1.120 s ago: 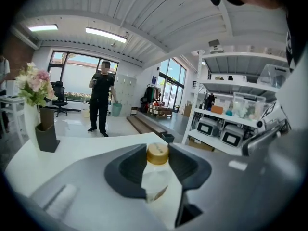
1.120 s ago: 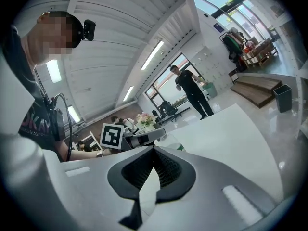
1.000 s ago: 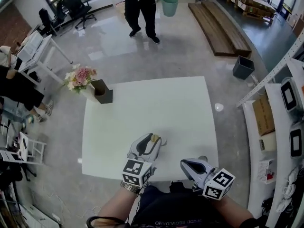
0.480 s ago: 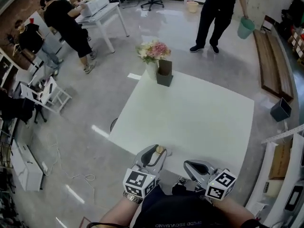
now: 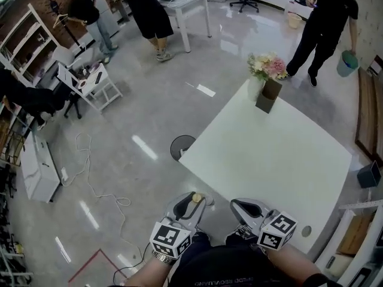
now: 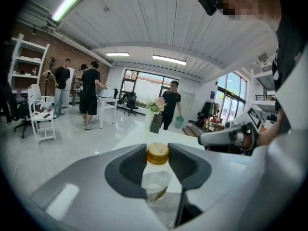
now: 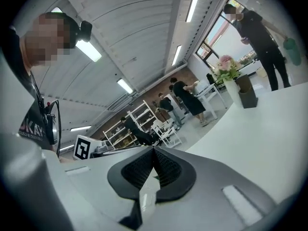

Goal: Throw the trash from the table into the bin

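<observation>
My left gripper (image 5: 194,200) (image 6: 158,153) is shut on a small clear bottle (image 6: 157,174) with a gold cap (image 5: 196,197), held upright between the pads. My right gripper (image 5: 242,207) (image 7: 154,150) has its jaws pressed together, and a thin pale scrap (image 7: 146,196) seems to be pinched between them and hangs below. Both grippers are close to my body, beyond the near left corner of the white table (image 5: 281,160). A round dark bin (image 5: 182,147) stands on the floor by the table's left edge, ahead of the left gripper.
A vase of flowers (image 5: 266,69) and a dark box (image 5: 268,97) stand at the table's far corner. Several people stand further off, one with a green bucket (image 5: 347,63). A cable (image 5: 99,187) lies on the floor to the left, near a white chair (image 5: 90,82).
The head view has swung to the left, so the table slid to the right and the floor with the round bin came into sight. Both grippers kept their holds.
</observation>
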Demonstrator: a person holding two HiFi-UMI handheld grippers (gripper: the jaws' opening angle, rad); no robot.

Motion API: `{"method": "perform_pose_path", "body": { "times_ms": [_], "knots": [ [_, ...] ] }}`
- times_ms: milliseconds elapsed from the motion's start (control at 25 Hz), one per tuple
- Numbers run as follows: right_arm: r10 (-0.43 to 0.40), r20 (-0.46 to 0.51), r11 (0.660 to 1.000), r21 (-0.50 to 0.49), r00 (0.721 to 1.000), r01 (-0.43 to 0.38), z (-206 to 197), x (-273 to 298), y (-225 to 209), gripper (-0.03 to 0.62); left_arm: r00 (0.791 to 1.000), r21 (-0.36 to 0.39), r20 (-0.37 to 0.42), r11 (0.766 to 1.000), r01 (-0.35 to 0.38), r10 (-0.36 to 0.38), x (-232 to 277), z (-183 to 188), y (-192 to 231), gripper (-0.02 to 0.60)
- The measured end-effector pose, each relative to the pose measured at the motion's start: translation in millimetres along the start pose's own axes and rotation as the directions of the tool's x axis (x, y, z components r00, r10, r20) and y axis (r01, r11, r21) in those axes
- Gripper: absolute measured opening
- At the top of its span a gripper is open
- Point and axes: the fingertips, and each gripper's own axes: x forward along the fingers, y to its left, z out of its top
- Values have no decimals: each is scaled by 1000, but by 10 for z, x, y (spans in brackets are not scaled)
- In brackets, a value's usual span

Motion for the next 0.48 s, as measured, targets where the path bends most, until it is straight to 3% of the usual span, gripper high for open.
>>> {"method": "perform_pose_path", "body": {
  "times_ms": [480],
  "knots": [
    [140, -112, 989, -24, 984, -144, -259, 1482, 879, -2, 987, -81, 37, 985, -152, 155, -1077, -36, 1338, 137]
  ]
}}
